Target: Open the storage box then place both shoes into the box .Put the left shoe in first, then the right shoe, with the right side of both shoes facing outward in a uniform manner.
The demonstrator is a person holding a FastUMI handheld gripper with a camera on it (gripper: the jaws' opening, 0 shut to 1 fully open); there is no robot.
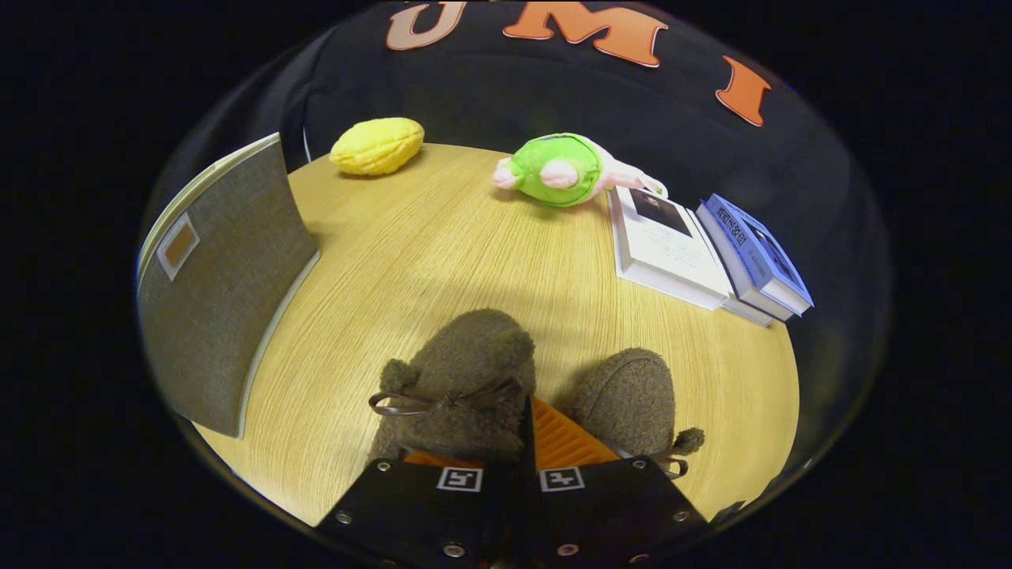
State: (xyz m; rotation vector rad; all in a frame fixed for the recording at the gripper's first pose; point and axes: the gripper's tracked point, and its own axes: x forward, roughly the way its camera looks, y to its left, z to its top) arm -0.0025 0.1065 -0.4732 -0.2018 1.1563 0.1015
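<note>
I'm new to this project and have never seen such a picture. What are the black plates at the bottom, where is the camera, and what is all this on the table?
The camera rides on a hand-held two-finger tool and looks forward along its fingers. The black plates with square markers at the bottom are the tool's fingers; the orange ribbed parts are their pads. The fingers stand almost together, pinching the edge of the nearer fuzzy brown shoe, the one with a bow. A second fuzzy brown shoe lies beside it, on the other side of the pads.

Everything sits on a round wooden table. Off to the side stands a grey fabric storage box; from here I cannot tell whether it is open. Beyond the shoes lie a yellow lemon-like toy, a green and pink plush toy, and a white book next to a blue book.
</note>
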